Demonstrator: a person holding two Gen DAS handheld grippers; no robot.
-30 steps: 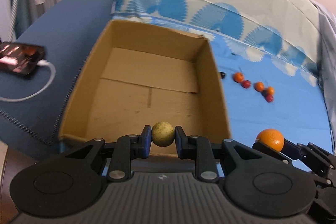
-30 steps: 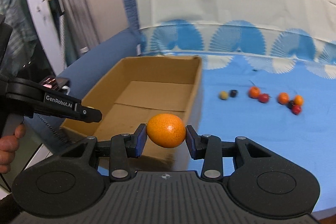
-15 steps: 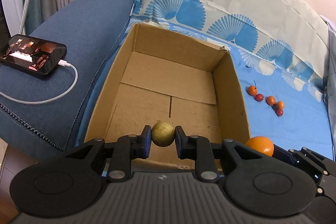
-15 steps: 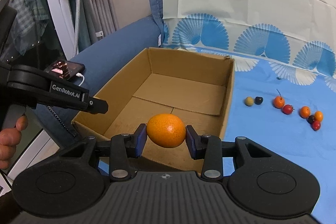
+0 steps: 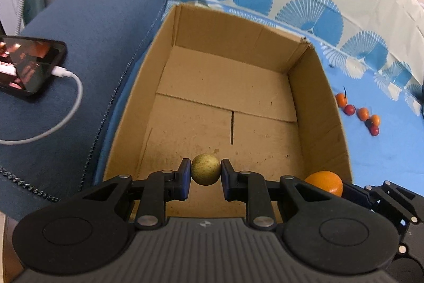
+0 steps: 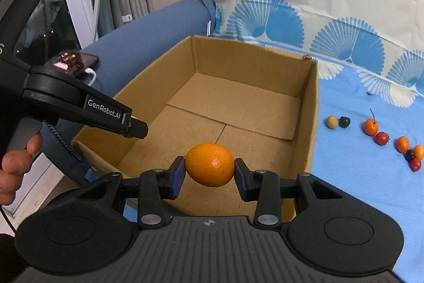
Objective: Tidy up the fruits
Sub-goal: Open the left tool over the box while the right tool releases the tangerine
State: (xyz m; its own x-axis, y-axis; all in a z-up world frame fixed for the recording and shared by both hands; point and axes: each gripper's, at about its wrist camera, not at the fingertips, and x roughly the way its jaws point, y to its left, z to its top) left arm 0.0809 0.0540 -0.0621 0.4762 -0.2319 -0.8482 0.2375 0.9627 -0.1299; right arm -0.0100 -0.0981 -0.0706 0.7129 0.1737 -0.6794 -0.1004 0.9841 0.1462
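Observation:
My left gripper is shut on a small yellow-green round fruit and holds it over the near end of an open cardboard box. My right gripper is shut on an orange above the box's near edge. The orange also shows at the right in the left wrist view. The left gripper's body shows at the left in the right wrist view. The box holds no fruit.
Several small orange, red and dark fruits lie on the blue cloth right of the box. A phone with a white cable rests on the blue sofa arm at the left. A patterned backrest rises behind.
Both grippers have moved forward and over the box with their fruits still held. The box now fills more of both views.

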